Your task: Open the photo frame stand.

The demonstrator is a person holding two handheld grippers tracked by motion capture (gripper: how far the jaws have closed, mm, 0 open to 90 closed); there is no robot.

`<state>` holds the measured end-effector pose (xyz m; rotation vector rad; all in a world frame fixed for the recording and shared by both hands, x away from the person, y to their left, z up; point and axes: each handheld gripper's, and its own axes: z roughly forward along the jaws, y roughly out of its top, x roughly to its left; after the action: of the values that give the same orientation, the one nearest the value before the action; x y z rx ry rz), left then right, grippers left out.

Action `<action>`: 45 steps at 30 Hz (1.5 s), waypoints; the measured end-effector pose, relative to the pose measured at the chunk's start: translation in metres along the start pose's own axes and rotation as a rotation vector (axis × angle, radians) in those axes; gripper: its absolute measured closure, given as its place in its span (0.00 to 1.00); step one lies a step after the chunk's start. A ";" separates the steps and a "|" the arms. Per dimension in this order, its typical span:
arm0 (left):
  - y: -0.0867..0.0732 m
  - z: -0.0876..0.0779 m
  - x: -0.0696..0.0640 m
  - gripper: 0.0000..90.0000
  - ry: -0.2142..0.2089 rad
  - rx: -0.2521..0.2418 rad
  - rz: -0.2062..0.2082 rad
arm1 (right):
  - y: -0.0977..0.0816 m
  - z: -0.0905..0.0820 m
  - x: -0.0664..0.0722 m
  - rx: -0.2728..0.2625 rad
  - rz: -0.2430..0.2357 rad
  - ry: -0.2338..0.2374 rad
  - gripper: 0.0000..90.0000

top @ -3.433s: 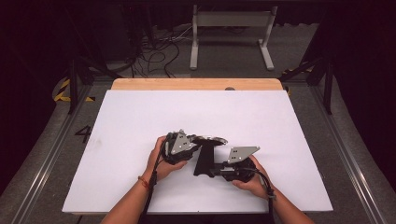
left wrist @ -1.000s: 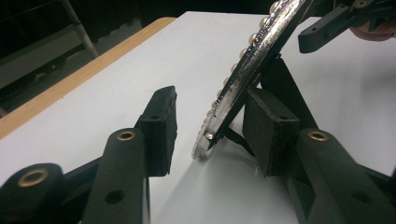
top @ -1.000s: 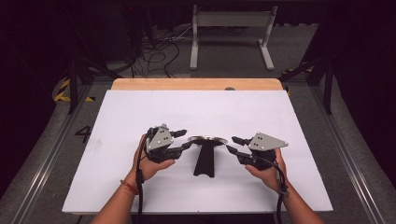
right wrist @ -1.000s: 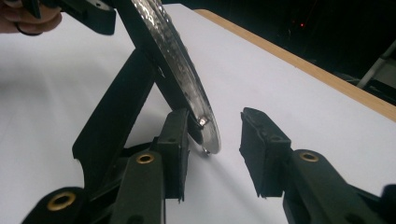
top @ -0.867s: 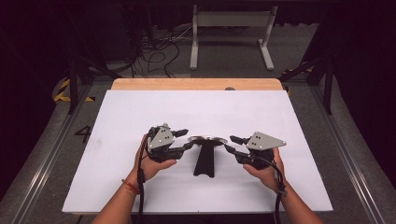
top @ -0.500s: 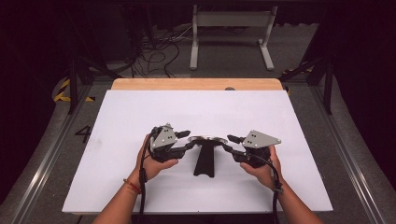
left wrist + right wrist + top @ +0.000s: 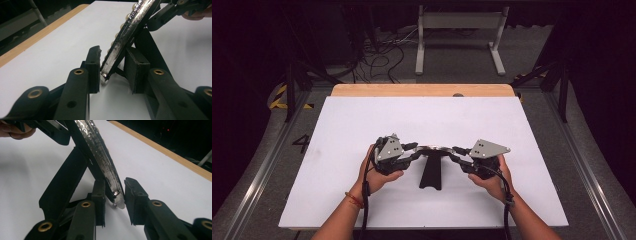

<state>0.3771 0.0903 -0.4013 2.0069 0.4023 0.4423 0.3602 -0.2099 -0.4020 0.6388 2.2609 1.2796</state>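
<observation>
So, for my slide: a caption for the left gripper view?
Left gripper closing around one end of a shiny curved band on its black stand.

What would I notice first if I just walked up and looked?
Probably the shiny curved silver band perched on a black stand in the middle of the white table. The left gripper and the right gripper have each been closing around one end of it.

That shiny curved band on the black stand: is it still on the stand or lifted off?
On it: the band rests atop the black stand; the left gripper and right gripper flank its ends.
</observation>
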 end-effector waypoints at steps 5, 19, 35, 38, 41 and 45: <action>0.000 0.000 0.000 0.75 0.000 -0.001 -0.003 | 0.000 0.002 -0.003 0.007 0.002 0.016 0.79; 0.000 -0.001 -0.002 0.79 -0.005 -0.006 -0.002 | 0.000 0.007 -0.012 0.023 0.013 0.018 0.76; -0.001 -0.001 -0.005 0.81 -0.006 -0.005 -0.005 | 0.005 0.011 -0.016 0.046 -0.009 0.014 0.73; -0.001 0.000 -0.007 0.82 -0.011 -0.004 0.001 | 0.004 0.012 -0.019 0.048 0.008 0.001 0.72; 0.000 0.002 -0.007 0.83 -0.017 -0.008 0.001 | 0.002 0.013 -0.023 0.046 0.027 -0.003 0.72; 0.001 0.003 -0.007 0.83 -0.021 -0.005 0.006 | 0.001 0.014 -0.026 0.051 0.030 -0.011 0.72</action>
<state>0.3719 0.0846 -0.4029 2.0067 0.3816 0.4251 0.3891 -0.2153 -0.4030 0.6990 2.2893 1.2329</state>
